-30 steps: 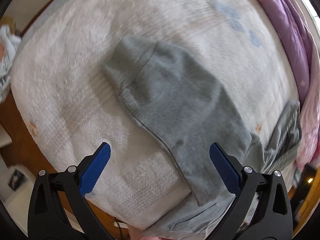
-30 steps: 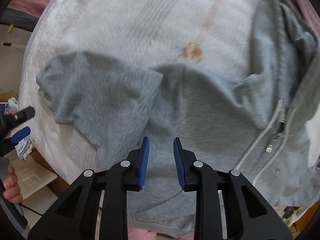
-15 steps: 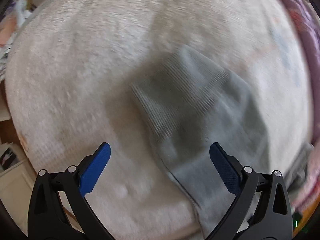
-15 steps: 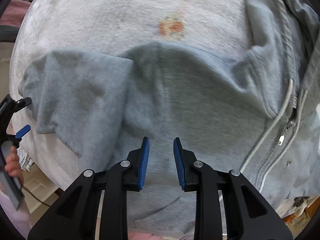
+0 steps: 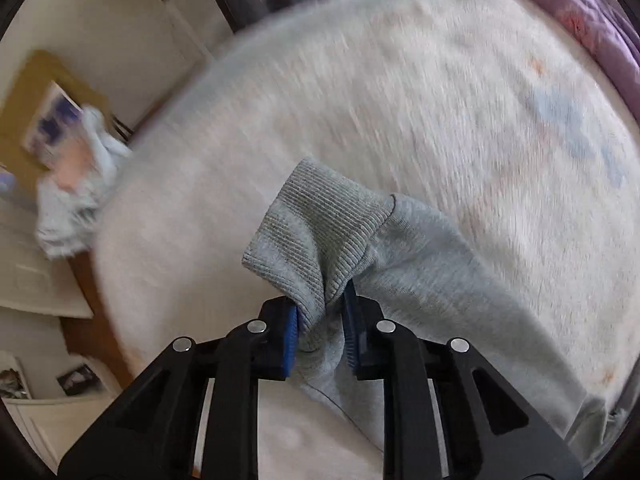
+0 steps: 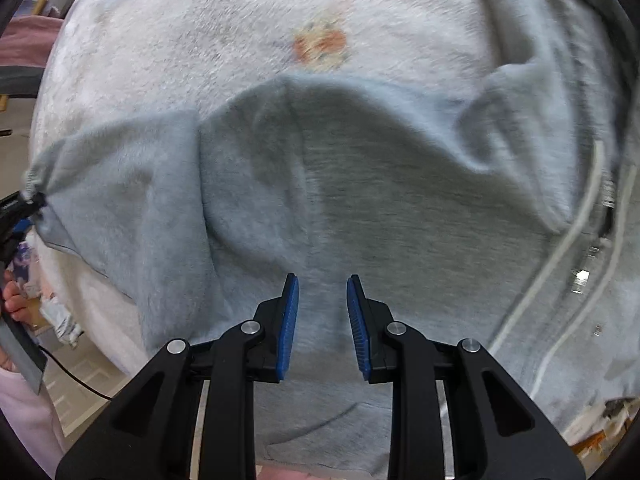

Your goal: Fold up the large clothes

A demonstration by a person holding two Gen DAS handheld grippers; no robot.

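A bed [image 6: 208,12] covered in a pale fleecy blanket with faint orange and blue prints is carrying everything here, giving a broad soft surface to lay a large garment flat. Across it, a grey zip hoodie [image 6: 400,208] is lying front-up, its body spread under the right wrist camera, with the zipper and 2 white drawcords [image 6: 560,264] running down the right side of that view. Its sleeve [image 6: 120,192] is stretching out to the left across the blanket, away from the body.

The left tool [image 5: 320,330] is closing on the sleeve's ribbed cuff [image 5: 316,220], and the fabric is already bunching between its 2 blue pads; gripping at the cuff probably gives control of the whole sleeve, so it can be carried inward over the body for the first fold. In the right wrist view that tool is showing at the far left edge, at the sleeve's end.

The right tool [image 6: 322,326] is hovering over the lower chest of the hoodie with its jaws narrowly apart and nothing between them, likely placed to pin or steady the body while the sleeve is being moved.
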